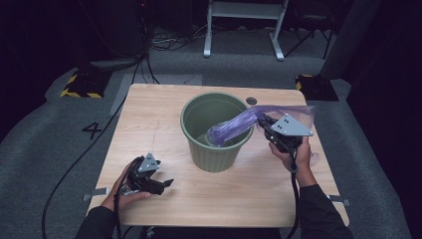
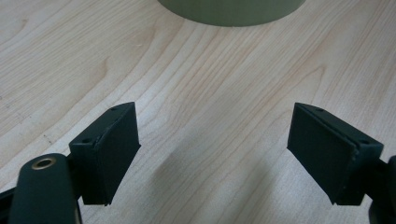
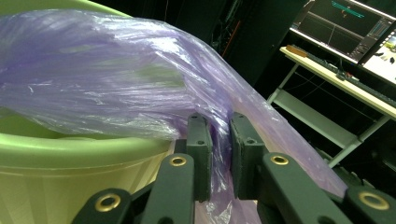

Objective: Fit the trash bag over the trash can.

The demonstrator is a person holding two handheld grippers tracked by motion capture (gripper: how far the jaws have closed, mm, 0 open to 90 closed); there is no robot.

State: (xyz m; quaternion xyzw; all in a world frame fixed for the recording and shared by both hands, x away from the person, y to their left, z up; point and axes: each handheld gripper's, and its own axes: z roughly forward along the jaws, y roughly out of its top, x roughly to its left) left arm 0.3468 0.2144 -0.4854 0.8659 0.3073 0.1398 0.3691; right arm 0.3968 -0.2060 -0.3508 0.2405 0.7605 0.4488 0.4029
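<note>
The left gripper rests idle on the desk, jaws wide apart with nothing between them; bring it up to the green bin to catch the liner's free edge. The right gripper pinches the purple bag, draped across the rim; keep that pinch firm while spreading it.

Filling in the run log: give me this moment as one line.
right gripper: shut on purple bag | bag: draped into green bin | left gripper: open, empty, over table
</note>
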